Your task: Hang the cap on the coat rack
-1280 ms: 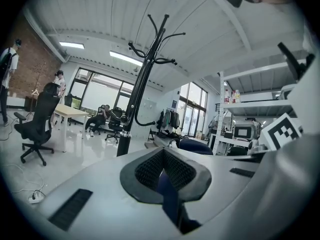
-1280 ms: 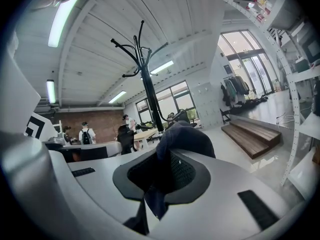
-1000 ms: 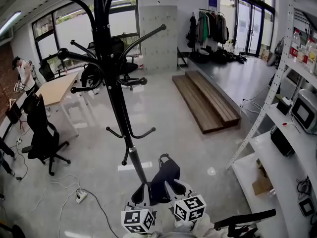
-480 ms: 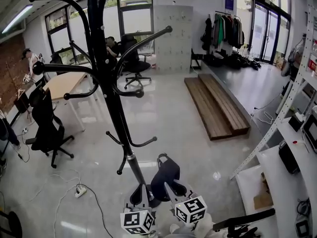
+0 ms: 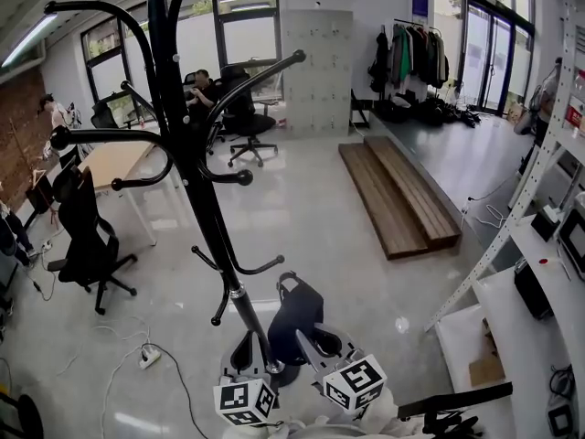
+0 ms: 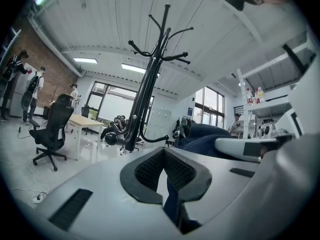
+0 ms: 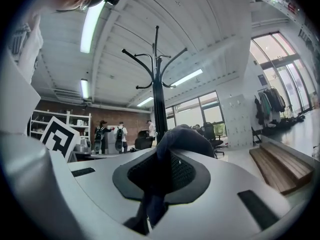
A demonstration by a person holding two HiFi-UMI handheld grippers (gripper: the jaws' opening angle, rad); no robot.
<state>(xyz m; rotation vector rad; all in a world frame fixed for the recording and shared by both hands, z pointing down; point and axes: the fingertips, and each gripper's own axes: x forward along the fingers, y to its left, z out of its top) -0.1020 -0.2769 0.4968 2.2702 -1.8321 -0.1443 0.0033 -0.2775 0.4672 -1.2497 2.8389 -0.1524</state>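
The black coat rack (image 5: 196,167) rises in front of me, its curved hooks spreading left and right at the top. A lower hook (image 5: 260,265) curls just above the dark navy cap (image 5: 292,311). Both grippers hold the cap low beside the pole. My left gripper (image 5: 247,355) grips its left edge, and blue fabric (image 6: 172,201) shows between the jaws. My right gripper (image 5: 315,344) is shut on the cap, whose crown (image 7: 182,136) bulges above the jaws. The rack (image 6: 145,84) (image 7: 159,84) towers ahead in both gripper views.
A black office chair (image 5: 87,245) and a wooden desk (image 5: 110,158) stand to the left. A power strip (image 5: 146,359) with cables lies on the floor. A wooden platform (image 5: 398,190) lies to the right, white shelving (image 5: 539,273) nearer. People sit and stand at the back.
The cap and both grippers have shifted slightly left and up, closer to the rack's pole. The rack sits further left in the head view.
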